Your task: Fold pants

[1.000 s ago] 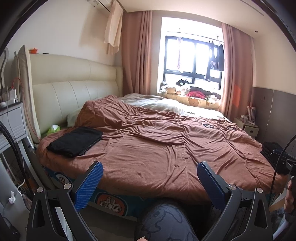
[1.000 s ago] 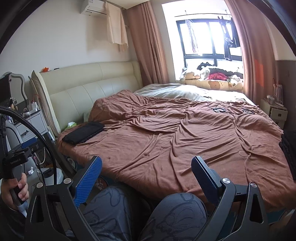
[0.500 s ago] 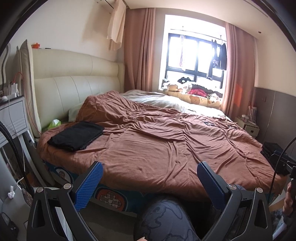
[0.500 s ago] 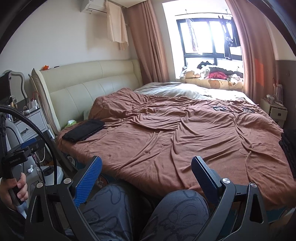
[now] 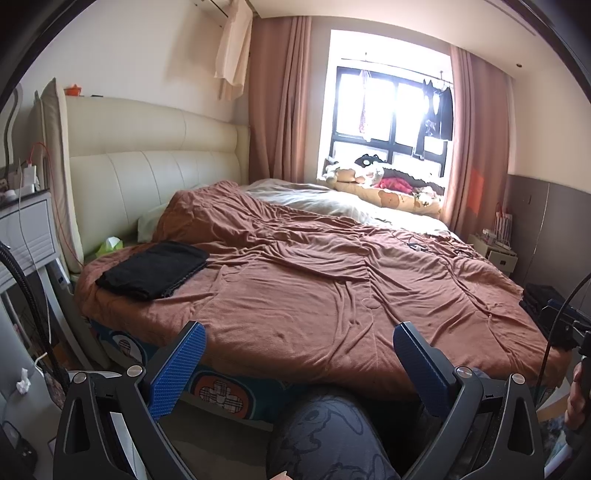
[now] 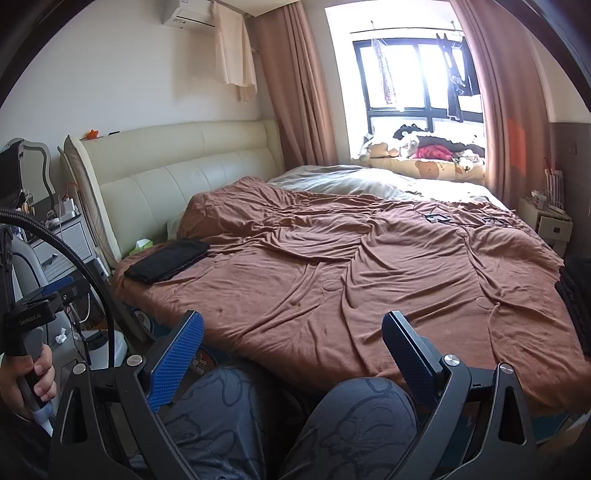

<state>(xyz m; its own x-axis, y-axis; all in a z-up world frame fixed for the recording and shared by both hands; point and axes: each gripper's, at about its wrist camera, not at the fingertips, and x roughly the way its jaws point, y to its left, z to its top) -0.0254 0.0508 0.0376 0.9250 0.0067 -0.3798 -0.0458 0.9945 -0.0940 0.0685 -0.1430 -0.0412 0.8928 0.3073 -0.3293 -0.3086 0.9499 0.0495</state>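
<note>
Folded black pants (image 5: 153, 268) lie flat at left of frame on the brown blanket (image 5: 332, 295) — 1 fold job looks done. Left gripper (image 5: 299, 347) and right gripper (image 6: 292, 332) both spread, empty. Right view alone shows more dark clothing (image 6: 576, 295) clearly at right edge — probably next.

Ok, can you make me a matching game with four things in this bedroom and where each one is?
Things:
1. folded black pants
2. stuffed toys
3. air conditioner
4. tissue box

Places:
A. high on the wall, above the headboard
B. on the window ledge
C. on the brown blanket, at the corner near the headboard
D. tucked between the headboard and the bed's edge

Pairs: 1-C, 2-B, 3-A, 4-D
</note>
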